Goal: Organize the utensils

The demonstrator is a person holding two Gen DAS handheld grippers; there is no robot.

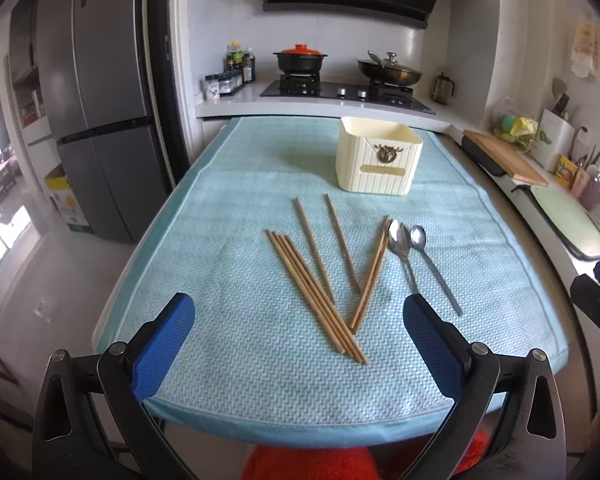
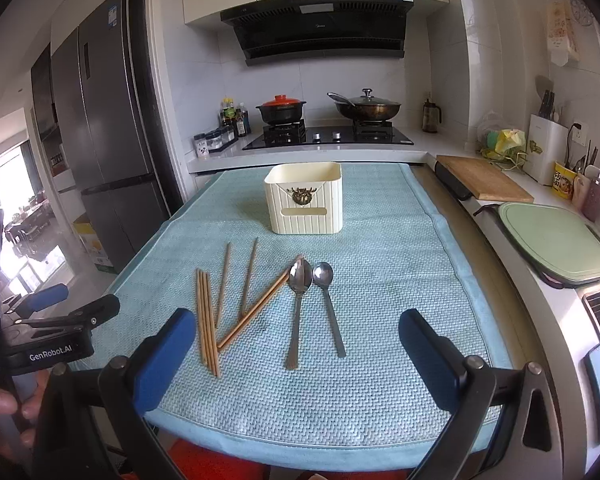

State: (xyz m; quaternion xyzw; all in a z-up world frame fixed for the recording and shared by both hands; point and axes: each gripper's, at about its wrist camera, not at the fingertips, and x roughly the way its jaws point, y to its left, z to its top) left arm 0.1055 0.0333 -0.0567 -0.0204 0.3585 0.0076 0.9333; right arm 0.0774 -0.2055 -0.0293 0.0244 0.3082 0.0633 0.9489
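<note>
1. Wooden chopsticks [image 1: 318,292] lie loose on the light blue cloth [image 1: 228,208] in front of you: a bundle of several on the left, two single ones in the middle, and a pair leaning toward the spoons.
2. Two metal spoons [image 2: 312,308] lie just beside that pair, bowls pointing to the far side, handles toward you. The bowl of the left spoon touches, or nearly touches, the tips of the leaning pair.
3. Behind all of them, well apart, stands the cream holder [image 2: 304,198], open at the top and, as far as you can see, with nothing inside.
4. Your left gripper [image 1: 298,330] hovers over the near edge of the cloth with its blue fingers [image 1: 162,344] spread wide and nothing between them.
5. Your right gripper [image 2: 292,344] is in the same condition, jaws spread and empty, facing the spoons.
6. I judge that the task is at its first step: nothing is in the holder yet (all utensils lie flat on the cloth).
7. The next move probably calls for lowering one gripper over one utensil or one bundle and closing on its middle. A spoon handle is thin and flat against the cloth, so bring the fingers down low before closing.
8. Take care with the bundle: the sticks can roll apart when you pinch them.
</note>
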